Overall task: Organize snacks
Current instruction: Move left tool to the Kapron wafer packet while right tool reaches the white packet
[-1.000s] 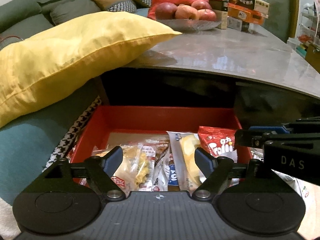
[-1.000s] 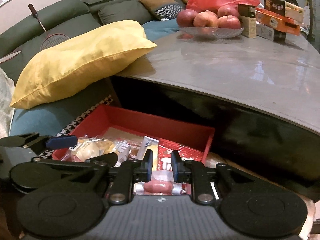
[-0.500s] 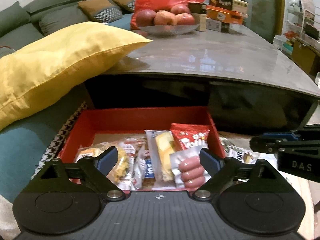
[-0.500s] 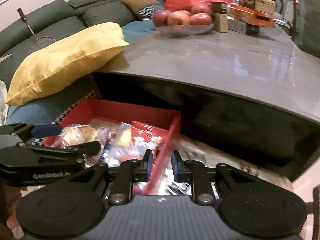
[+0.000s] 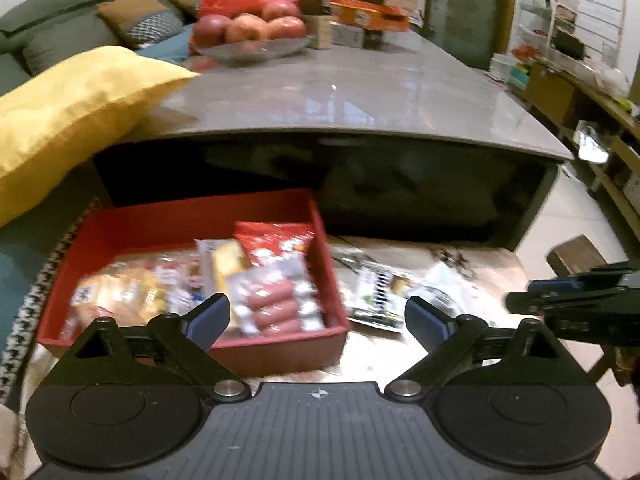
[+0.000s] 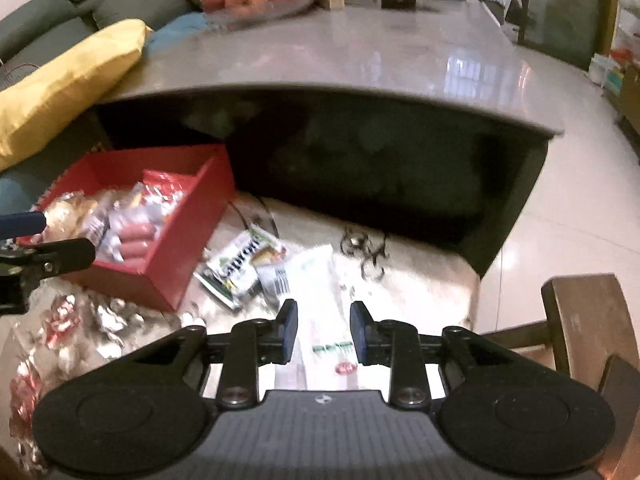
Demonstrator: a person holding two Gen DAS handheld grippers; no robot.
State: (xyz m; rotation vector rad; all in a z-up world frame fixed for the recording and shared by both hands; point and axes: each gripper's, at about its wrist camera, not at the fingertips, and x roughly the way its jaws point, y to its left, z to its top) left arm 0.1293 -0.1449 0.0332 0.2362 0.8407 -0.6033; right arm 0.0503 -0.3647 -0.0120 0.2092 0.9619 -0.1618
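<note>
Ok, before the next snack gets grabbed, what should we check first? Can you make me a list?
1. Right hand-held gripper empty: ok, nothing between its pads; its jaws have just been opening.
2. Right hand-held gripper lined up with a loose snack: ok, the white packet shows through the gap between its fingers.
3. Left hand-held gripper empty and wide open: ok.
4. Room left in the red box: ok, bare floor shows along its back, behind the sausage pack.
5. Snacks left outside the box: not ok, the green-and-white packet and the white packet lie on the floor.
6. What the white packet holds: cannot tell, too blurred.
</note>
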